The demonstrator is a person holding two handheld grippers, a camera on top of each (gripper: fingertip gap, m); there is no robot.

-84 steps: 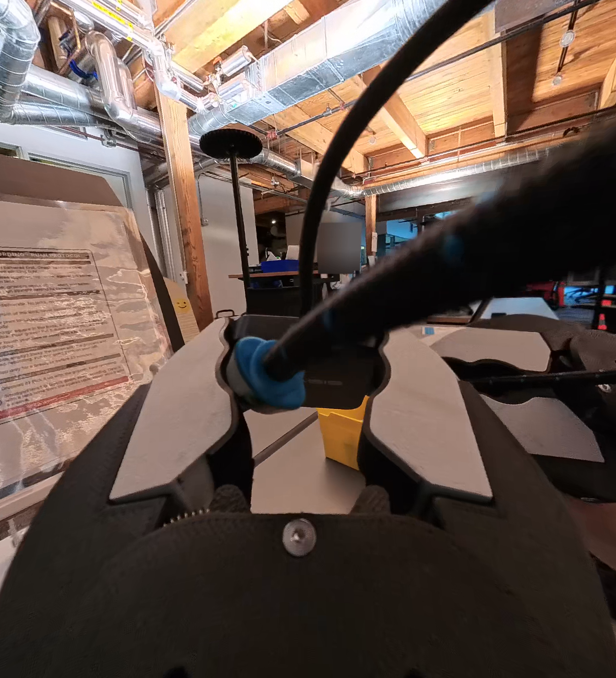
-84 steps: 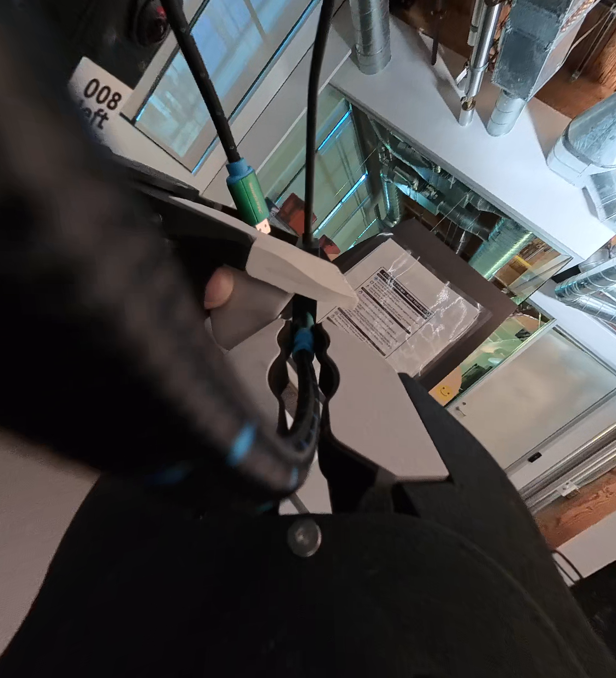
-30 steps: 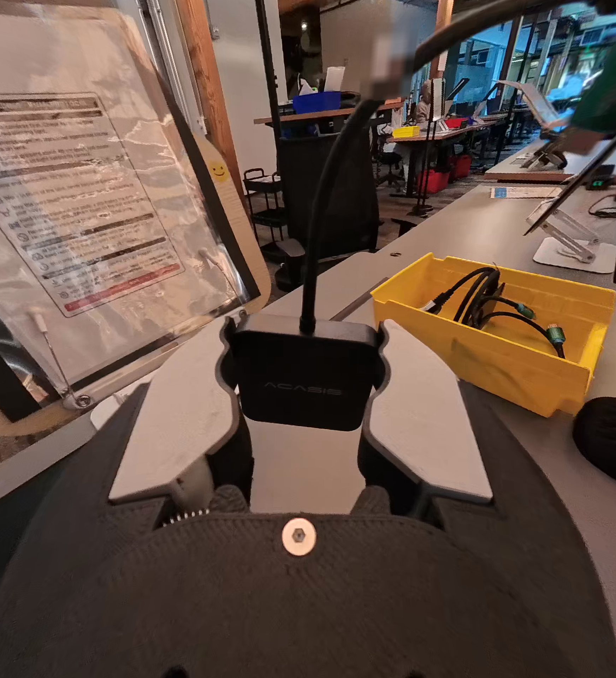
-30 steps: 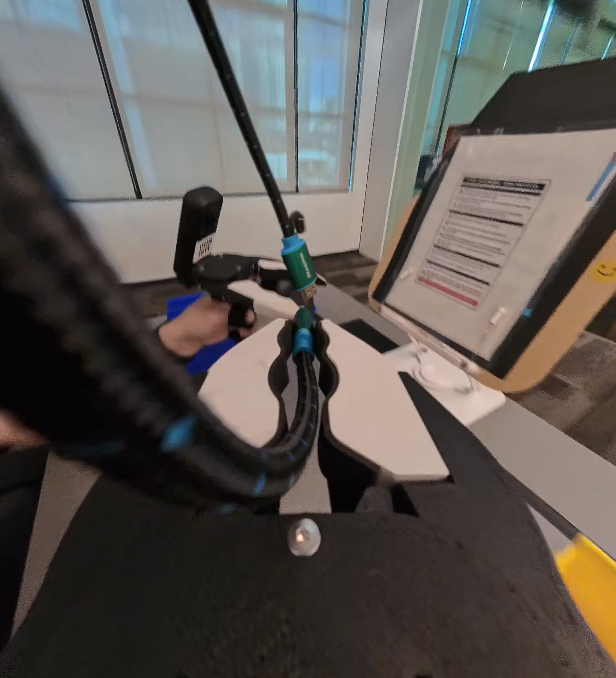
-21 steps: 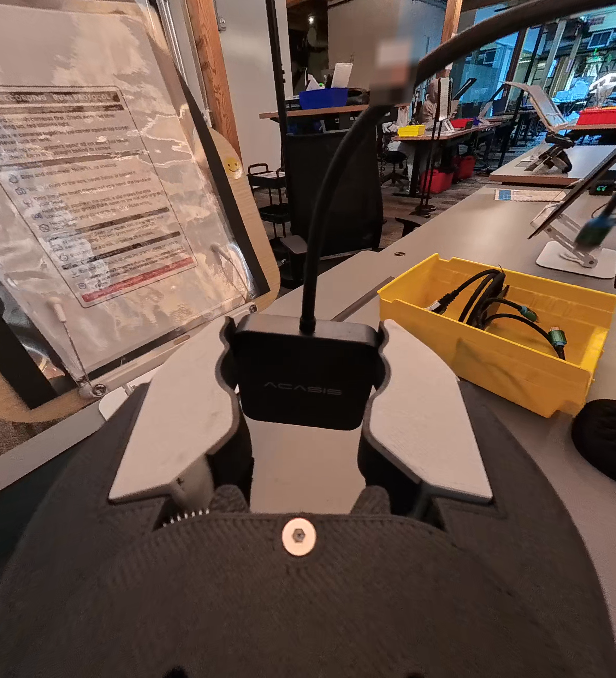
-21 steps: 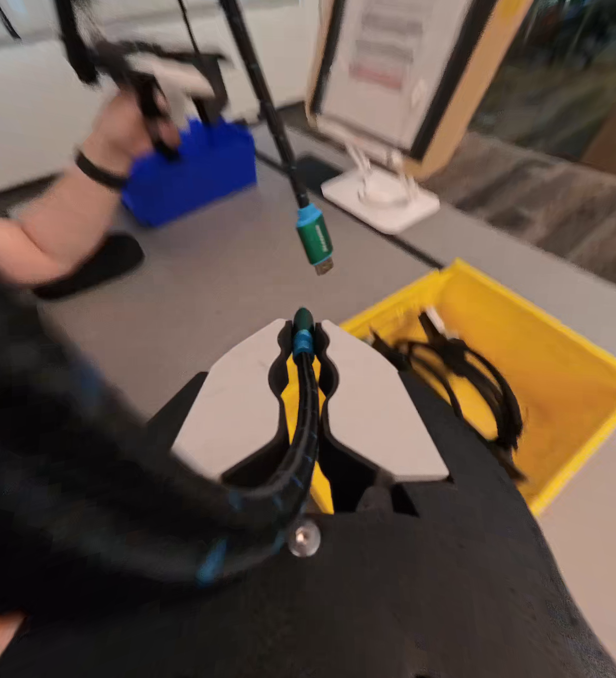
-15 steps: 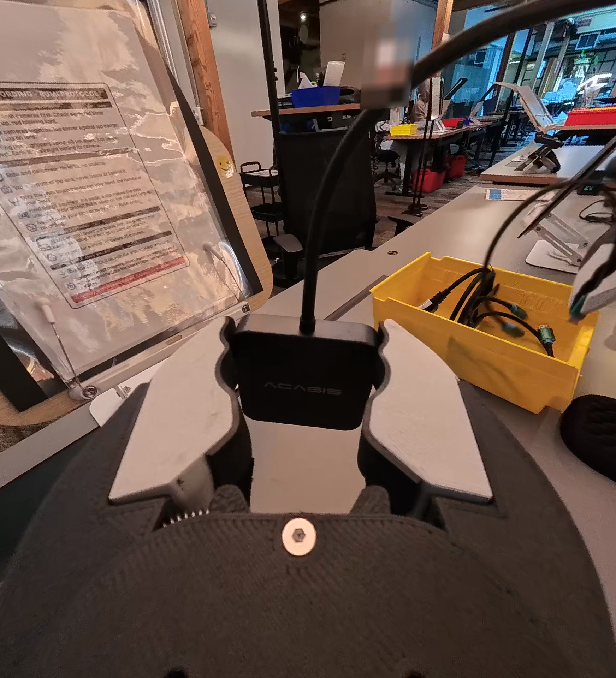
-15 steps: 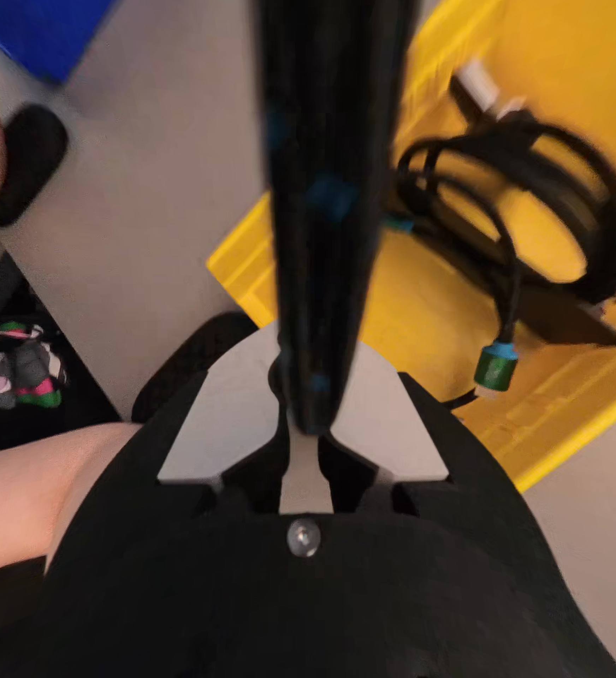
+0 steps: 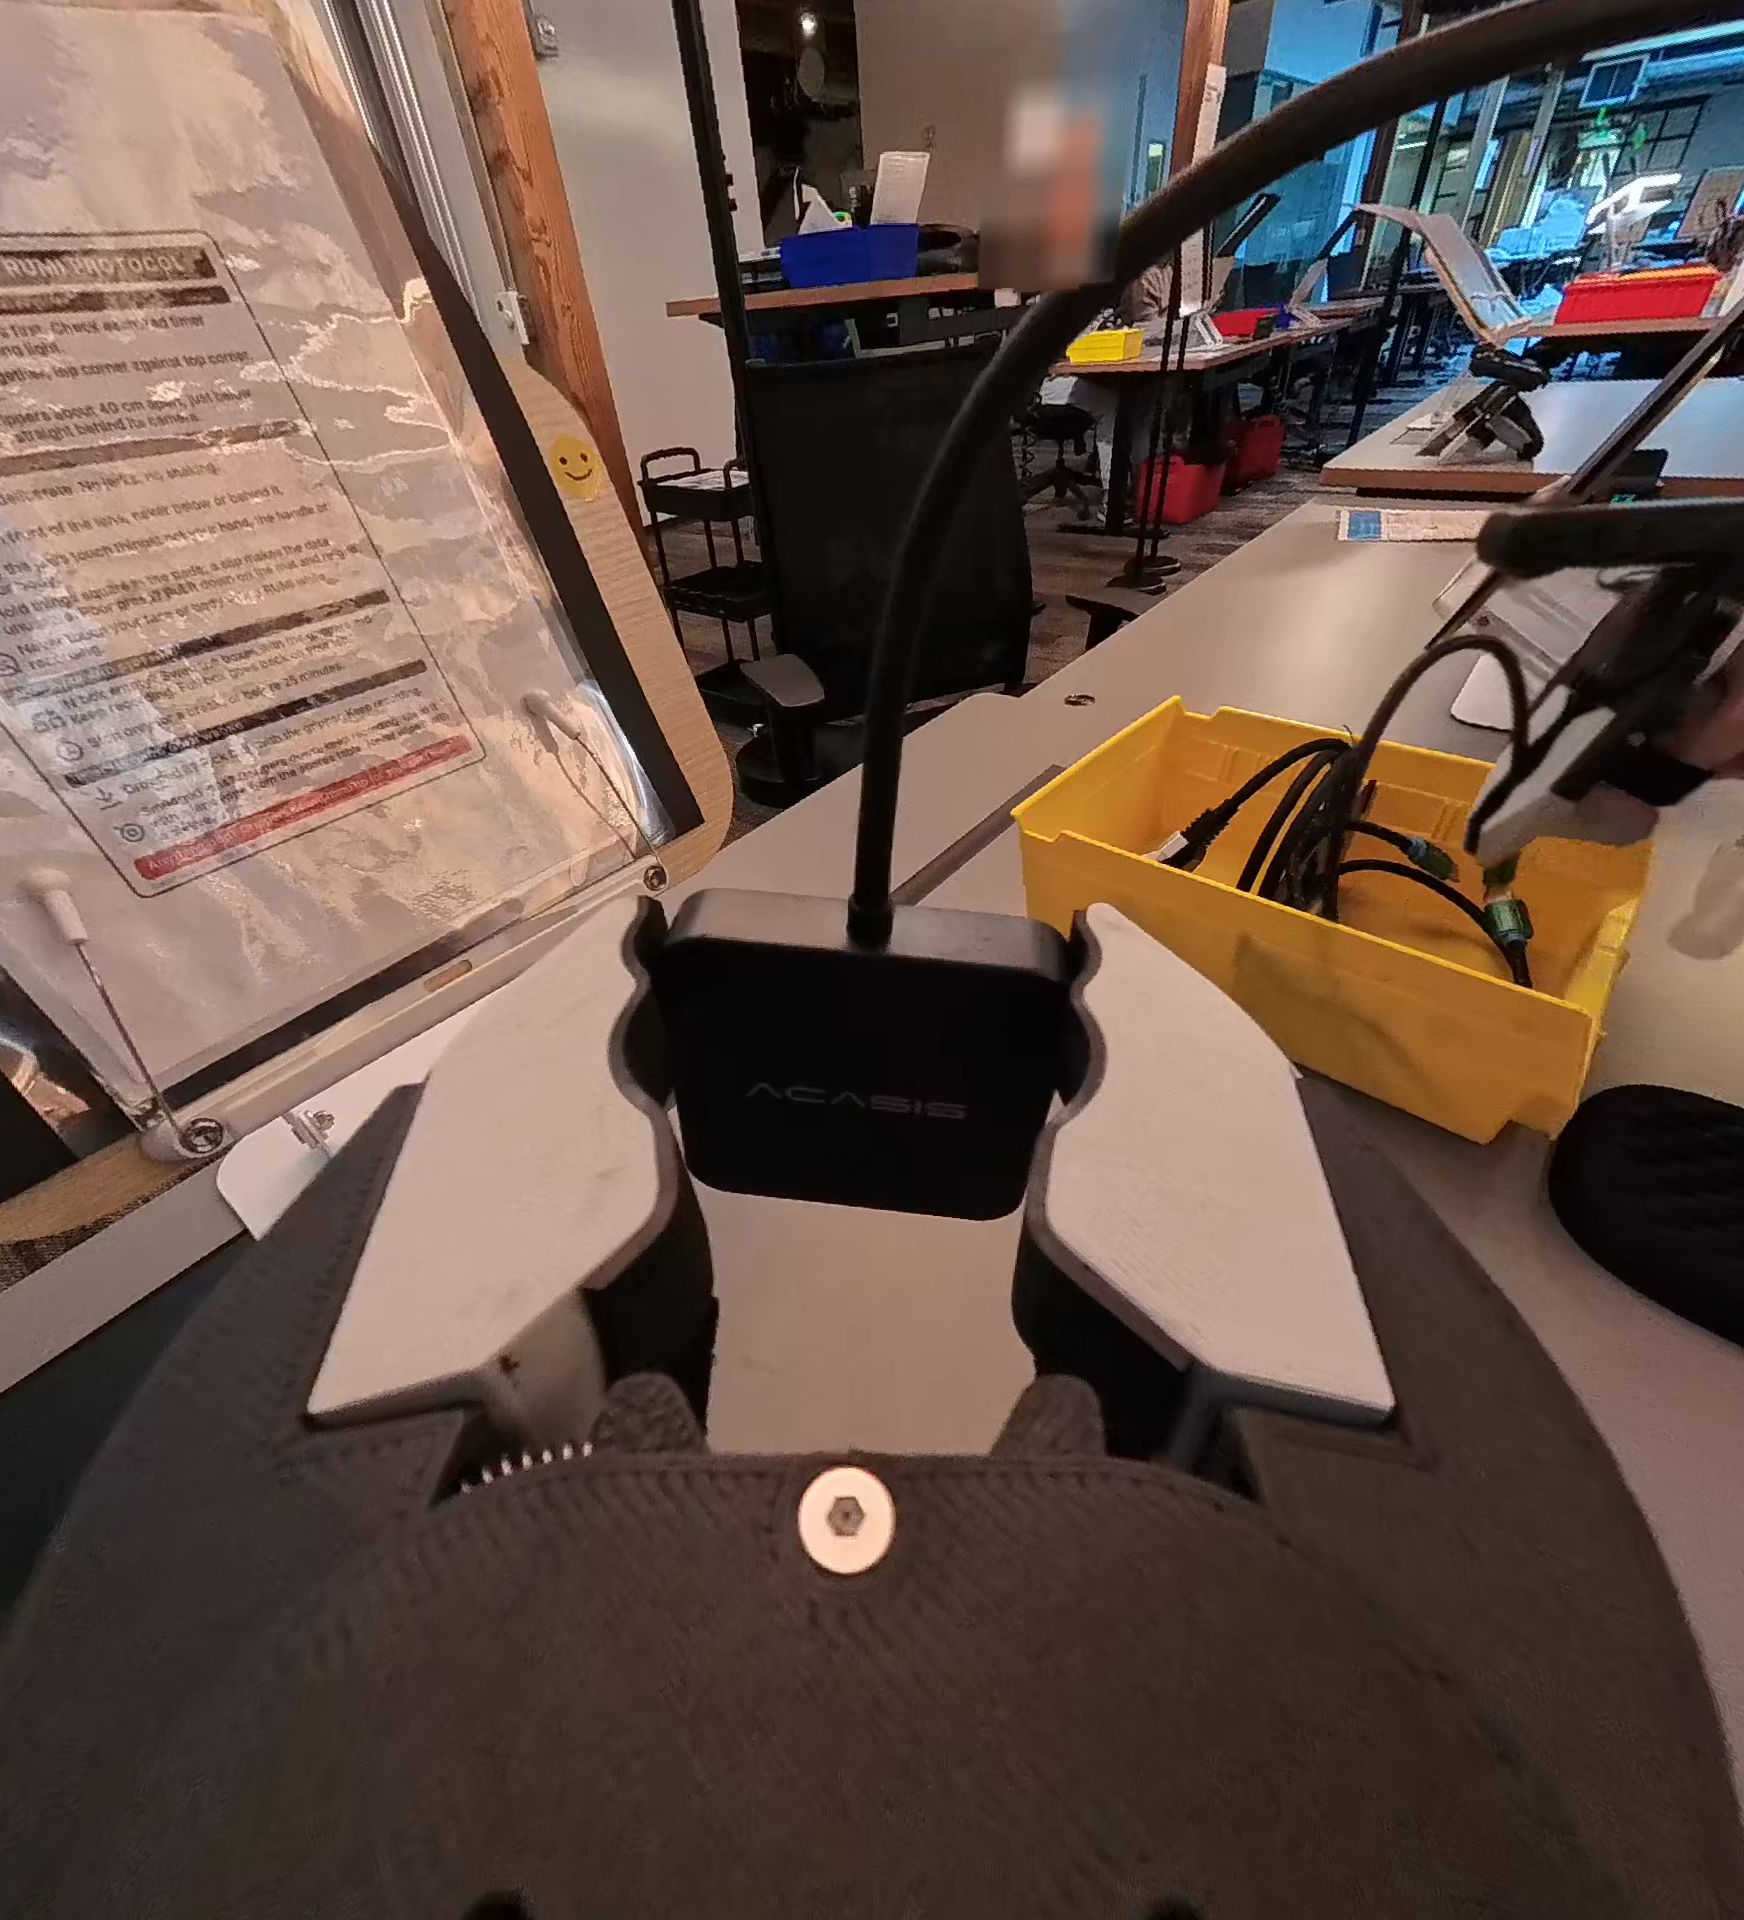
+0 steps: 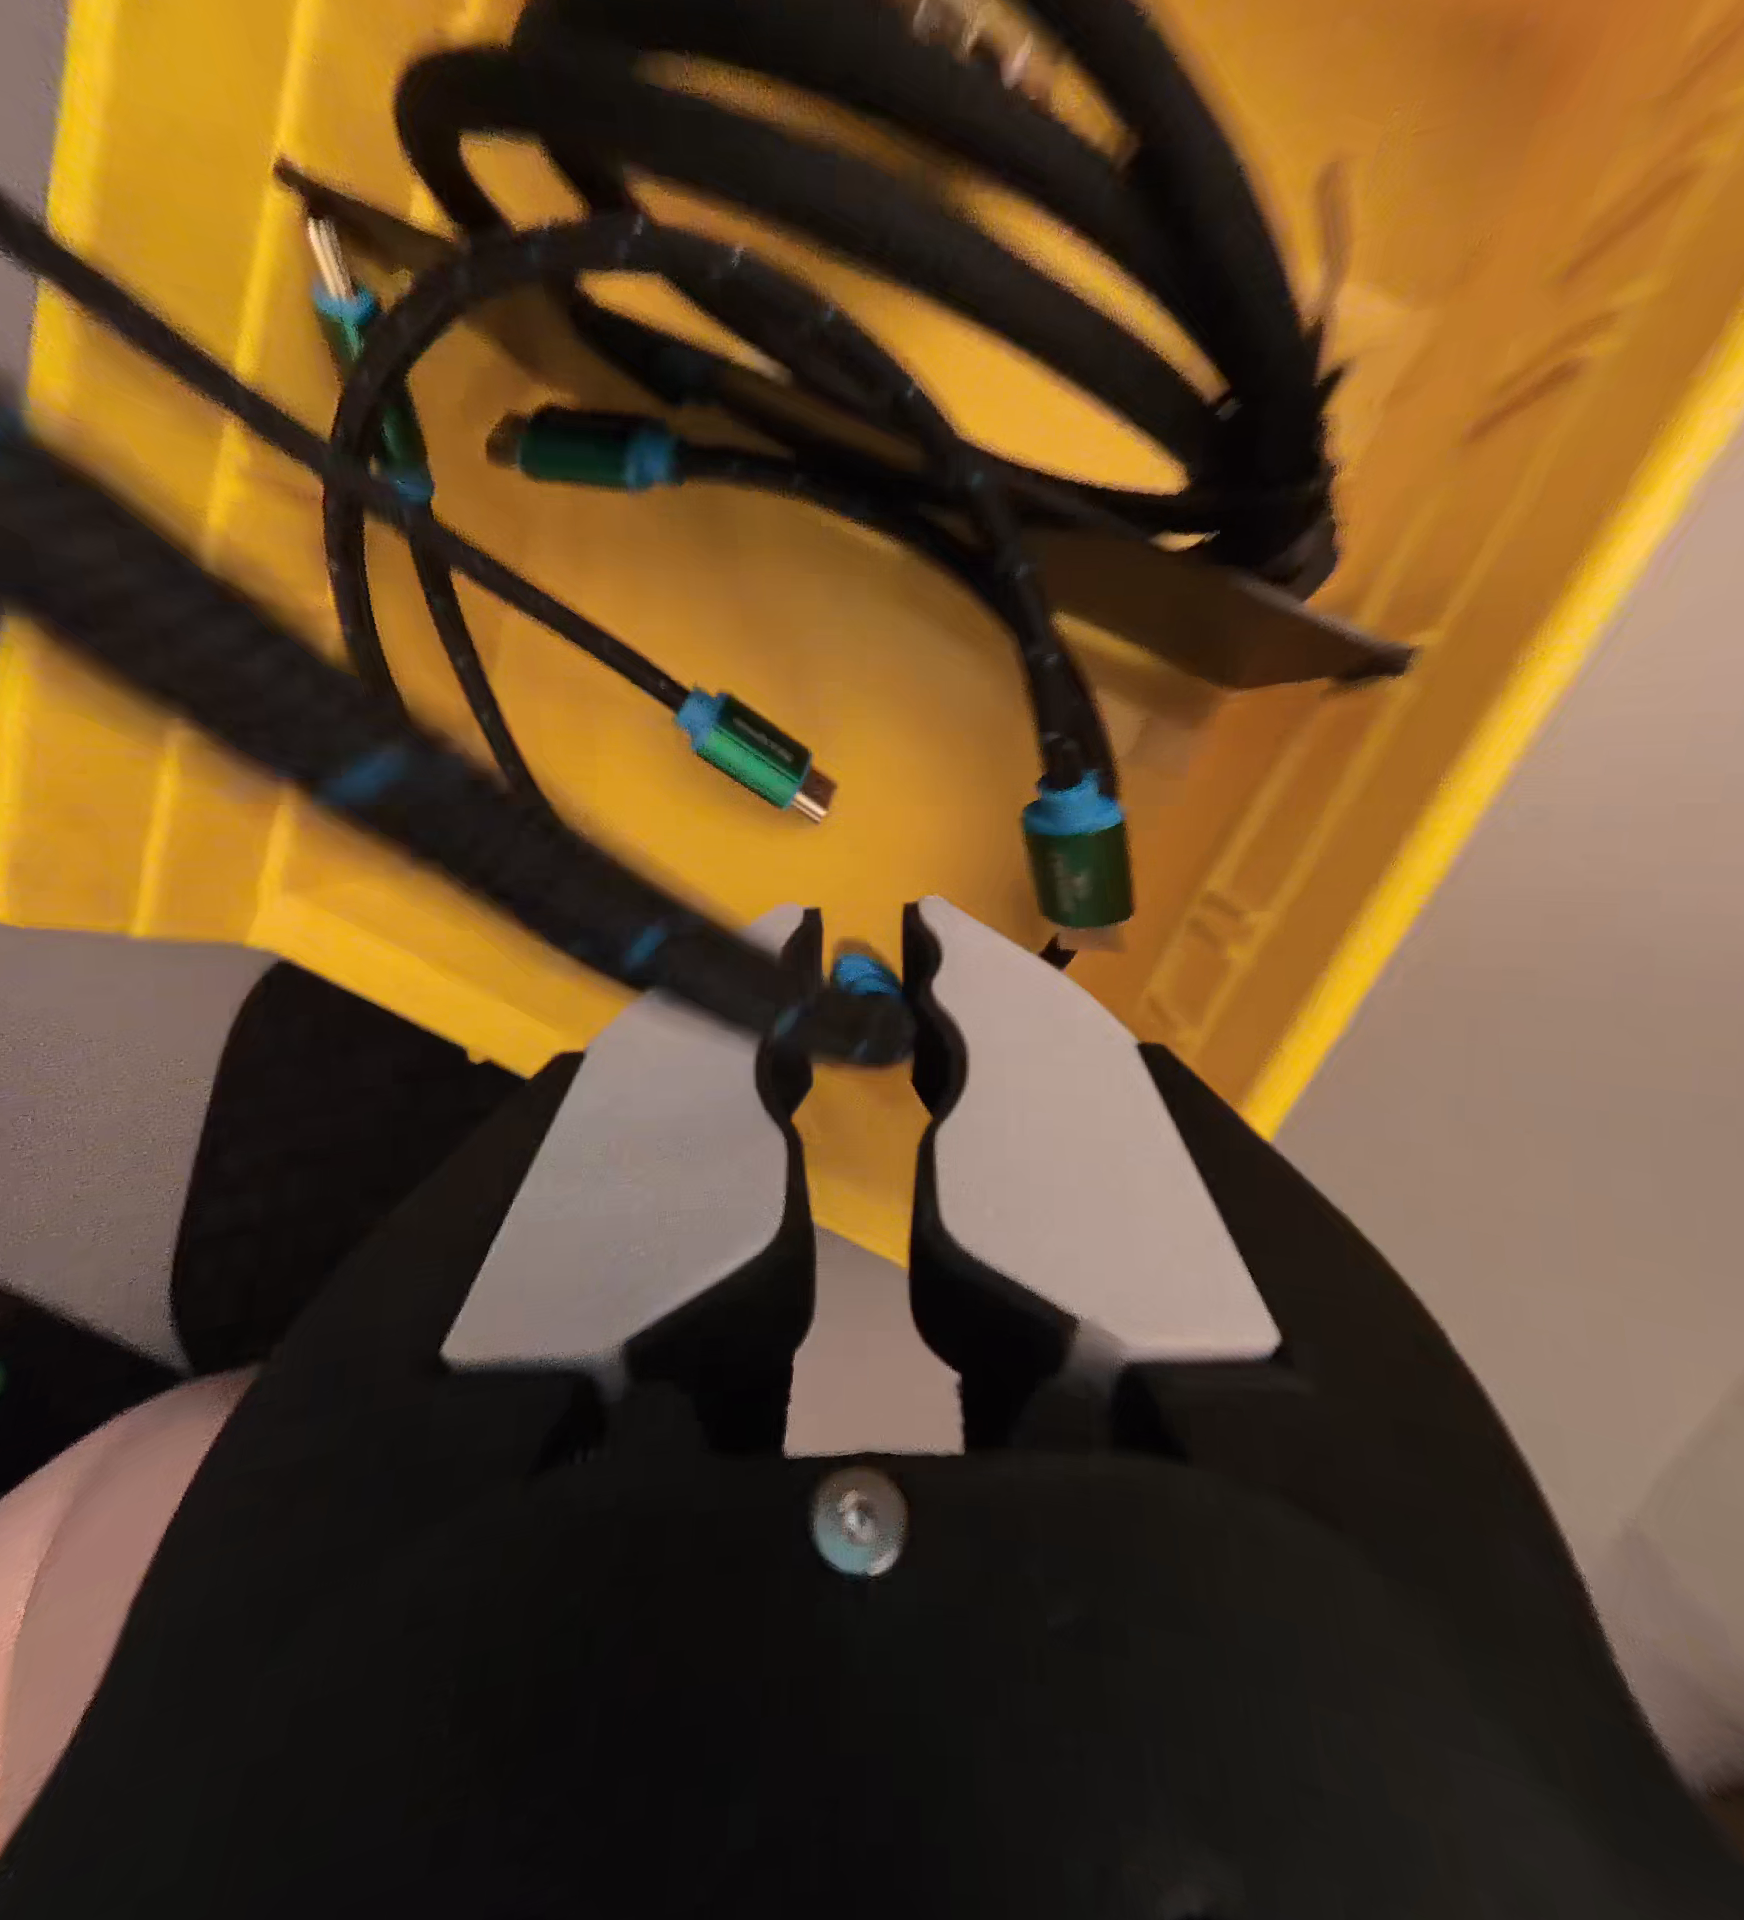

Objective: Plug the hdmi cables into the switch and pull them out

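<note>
My left gripper (image 9: 863,920) is shut on the black square HDMI switch (image 9: 863,1070) and holds it level above the table; the switch's own black cable (image 9: 883,665) rises from its far edge. My right gripper (image 10: 857,920) points down into the yellow bin (image 10: 151,831) and is shut on a black braided HDMI cable (image 10: 837,1013) near its blue collar. That cable's green plug (image 10: 748,753) hangs in the bin. Other green plugs (image 10: 1076,862) and coiled cables (image 10: 951,208) lie there. In the left wrist view the right gripper (image 9: 1502,842) hovers over the bin (image 9: 1367,1008).
A sign in a clear stand (image 9: 224,582) stands close on the left. A black padded rest (image 9: 1699,1216) lies on the grey table (image 9: 1263,644) right of the bin. A tablet stand (image 9: 1533,623) is behind the bin. My hands' fingertips stand some 45 centimetres from each other.
My right gripper swung away from the switch, tipped down over the yellow bin, and lowered the cable's green plug into it. My left gripper kept hold of the switch, almost still.
</note>
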